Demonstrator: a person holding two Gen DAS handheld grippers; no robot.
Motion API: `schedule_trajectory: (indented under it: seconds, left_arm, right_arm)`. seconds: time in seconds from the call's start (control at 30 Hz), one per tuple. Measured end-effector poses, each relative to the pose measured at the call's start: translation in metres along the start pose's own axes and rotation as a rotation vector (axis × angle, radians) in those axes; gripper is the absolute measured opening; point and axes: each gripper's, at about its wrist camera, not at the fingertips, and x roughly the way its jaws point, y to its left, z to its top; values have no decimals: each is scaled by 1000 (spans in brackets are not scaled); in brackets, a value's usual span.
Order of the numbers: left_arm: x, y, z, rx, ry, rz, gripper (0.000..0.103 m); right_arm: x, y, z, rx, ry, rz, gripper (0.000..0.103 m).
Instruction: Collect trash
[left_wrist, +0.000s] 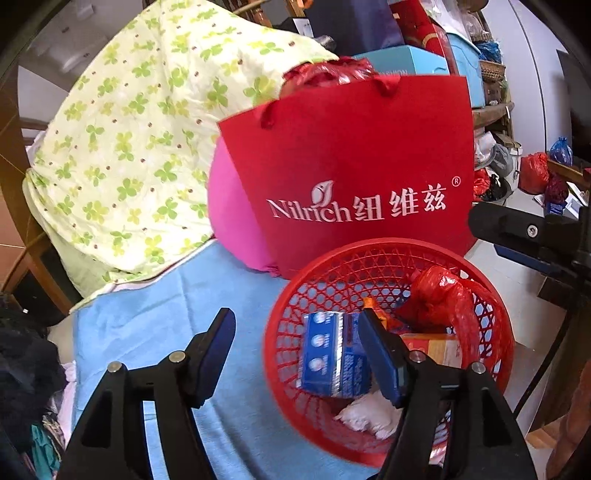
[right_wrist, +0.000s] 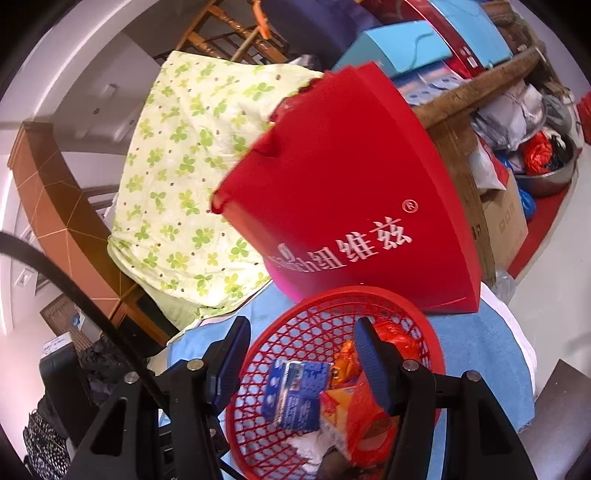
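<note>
**Both grippers spread over the red basket, nothing held**

My left gripper (left_wrist: 297, 332) has its jaws wide apart and empty, straddling the near-left rim of the red mesh basket (left_wrist: 291, 295): one finger hangs over the blue cloth (left_wrist: 155, 306) outside it, the other over the contents. My right gripper (right_wrist: 301, 347) stands the same way, jaws spread and holding nothing, left finger outside the rim, right finger inside.

Everything I read as trash lies inside that basket. A blue carton (left_wrist: 332, 354) sits at its centre, just beside my left gripper's inner finger; I judge it light and stiff, best pinched across its narrow faces. Beside it towards the far right wall, a crumpled red plastic bag (left_wrist: 439, 295) looks soft and slippery, so I would take a bunched fold. White tissue (left_wrist: 365, 410) at the near bottom would crush easily. An orange carton (right_wrist: 341, 406) lies next to the blue one.

Behind the basket stands a red Nilrich paper bag (left_wrist: 354, 162).
</note>
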Motion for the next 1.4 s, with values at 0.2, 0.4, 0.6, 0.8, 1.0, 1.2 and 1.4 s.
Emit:
schedule_trajectory:
  seconds: [0.2, 0.4, 0.6, 0.8, 1.0, 1.2, 1.4]
  left_arm:
    - [-20, 27, -10, -13, -13, 47, 79]
    - [-38, 54, -18, -45, -36, 92, 83]
    - [-56, 77, -28, -74, -51, 130, 83]
    - [-72, 98, -35, -112, -64, 163, 83]
    - [-86, 116, -45, -145, -68, 189, 84]
    - [-99, 134, -53, -183, -75, 214, 84]
    - [-108, 150, -62, -223, -75, 235, 84]
  right_arm:
    - [-11, 25, -12, -57, 3, 3, 64]
    - [-12, 58, -26, -134, 24, 22, 64]
    - [-17, 85, -36, -184, 28, 48, 68]
    - [-22, 115, -45, -240, 33, 75, 73]
    - [-29, 140, -54, -297, 30, 99, 74]
    - [-37, 165, -68, -363, 40, 126, 74]
    - [-44, 185, -80, -427, 52, 135, 74]
